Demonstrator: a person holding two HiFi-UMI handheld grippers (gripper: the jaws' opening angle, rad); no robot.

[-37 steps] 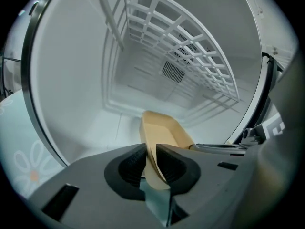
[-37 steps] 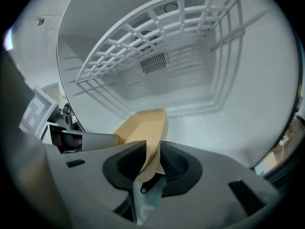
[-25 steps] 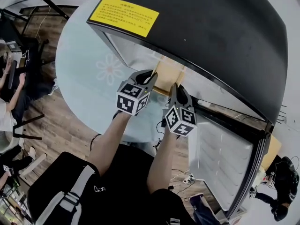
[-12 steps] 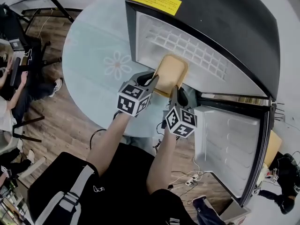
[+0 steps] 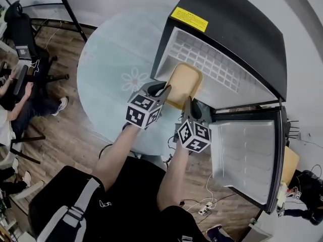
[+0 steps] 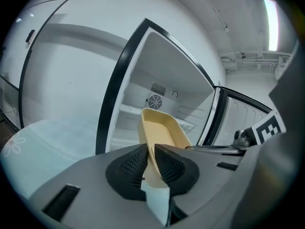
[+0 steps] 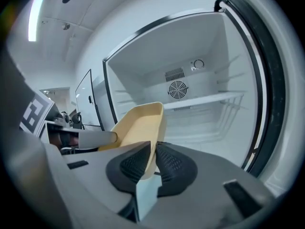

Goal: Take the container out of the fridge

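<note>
A shallow yellow container (image 5: 184, 82) hangs at the mouth of the open black fridge (image 5: 237, 29), held from both sides. My left gripper (image 5: 160, 89) clamps its left rim. In the left gripper view the pads (image 6: 132, 162) still touch the yellow wall (image 6: 159, 130) while the jaws are opening slightly. My right gripper (image 5: 189, 105) pinches the container's near right rim. The right gripper view shows the yellow rim (image 7: 143, 123) between the shut pads (image 7: 171, 161), and the container looks empty.
The fridge door (image 5: 247, 155) stands open to the right. Inside are white shelves (image 7: 209, 99) and a back-wall fan (image 7: 177, 88). A round glass table (image 5: 111, 69) lies left of the fridge. A black chair (image 5: 25, 34) and a seated person are at the far left.
The container has come out from under the fridge's top and now shows almost whole. The fridge has shifted up and right in the head view. Both grippers keep their hold.
</note>
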